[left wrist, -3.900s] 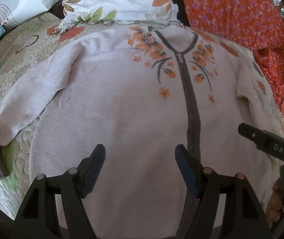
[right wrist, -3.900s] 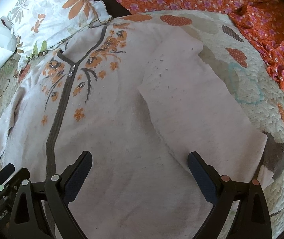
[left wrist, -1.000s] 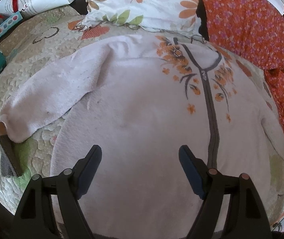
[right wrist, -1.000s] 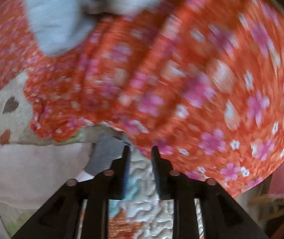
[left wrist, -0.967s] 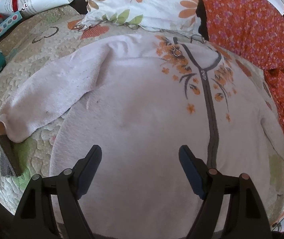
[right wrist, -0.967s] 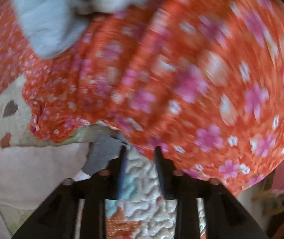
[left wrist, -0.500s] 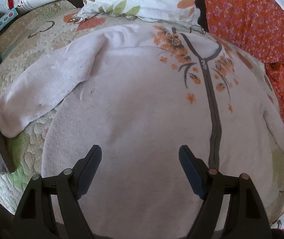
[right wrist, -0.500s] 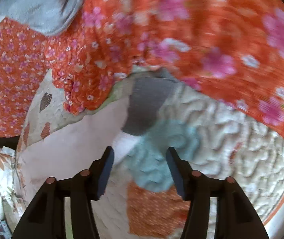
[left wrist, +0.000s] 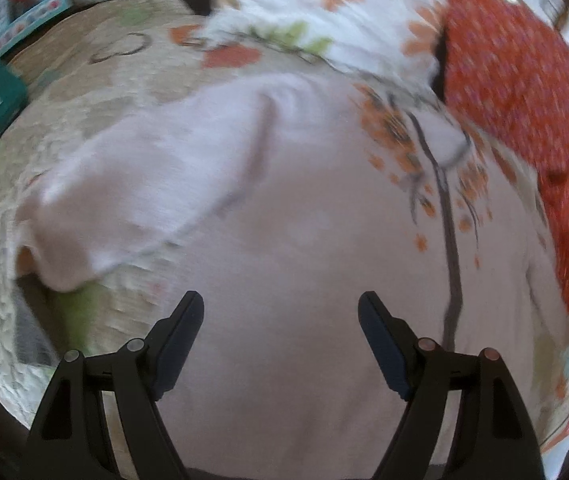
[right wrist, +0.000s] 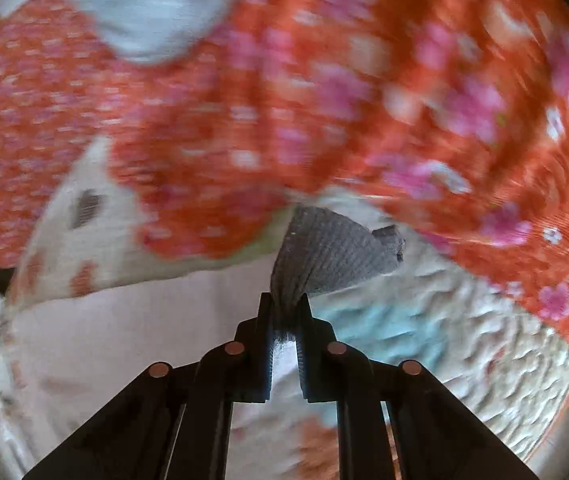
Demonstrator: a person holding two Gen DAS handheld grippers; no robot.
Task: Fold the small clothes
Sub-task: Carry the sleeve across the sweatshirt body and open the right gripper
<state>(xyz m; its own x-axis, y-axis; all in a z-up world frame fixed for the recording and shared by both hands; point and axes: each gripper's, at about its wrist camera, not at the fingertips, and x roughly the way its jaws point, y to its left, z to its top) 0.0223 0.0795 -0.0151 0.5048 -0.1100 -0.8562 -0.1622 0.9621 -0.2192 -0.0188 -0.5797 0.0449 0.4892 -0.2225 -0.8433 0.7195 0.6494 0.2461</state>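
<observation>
Quilted bedspread [left wrist: 96, 92] carries everything; I place the rest against it. Pale pink cardigan [left wrist: 304, 240] lies flat across its middle, front up, grey placket running down the chest, one sleeve [left wrist: 124, 200] angled out towards the quilt's left side. Orange flowered cloth [right wrist: 324, 100] heaps along the quilt's far right edge. My left gripper [left wrist: 280, 340] hovers over the cardigan's lower body, jaws spread wide with nothing between them. My right gripper [right wrist: 286, 312] is closing on the grey ribbed cuff [right wrist: 324, 256] of the other sleeve, pads pinching it, beside the orange cloth. I judge this the first sleeve fold: next I should lift the cuff clear and carry it inward across the chest.
</observation>
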